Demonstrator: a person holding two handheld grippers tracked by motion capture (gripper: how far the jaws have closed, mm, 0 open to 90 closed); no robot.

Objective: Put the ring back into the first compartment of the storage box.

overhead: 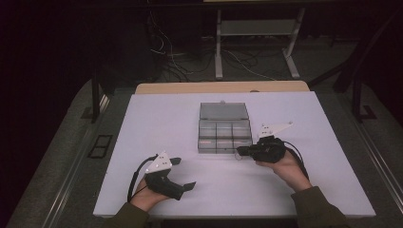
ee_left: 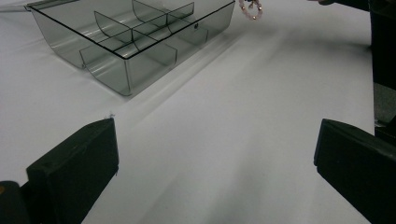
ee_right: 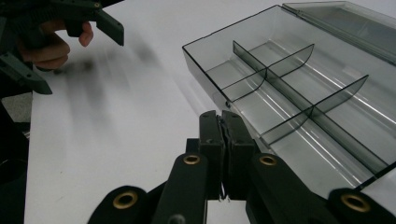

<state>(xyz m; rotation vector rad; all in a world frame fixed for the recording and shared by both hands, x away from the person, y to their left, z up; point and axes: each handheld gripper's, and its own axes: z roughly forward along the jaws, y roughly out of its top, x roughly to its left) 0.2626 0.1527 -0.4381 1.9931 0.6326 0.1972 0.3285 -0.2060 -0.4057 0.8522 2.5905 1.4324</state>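
Left tongs (overhead: 183, 173) gape wide; right tongs (overhead: 239, 151), clamped together, touch the organizer box (overhead: 225, 129).

White table (overhead: 157, 142); cables (overhead: 190, 61) and metal frame (overhead: 256, 42) on floor behind.

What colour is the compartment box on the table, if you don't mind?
The compartment box is clear, smoky-grey plastic, shown best in the right gripper view.

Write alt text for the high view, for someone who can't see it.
A person's two hands each hold a black gripper over a white table: the left gripper open, the right gripper shut beside a clear divided box with its lid open.
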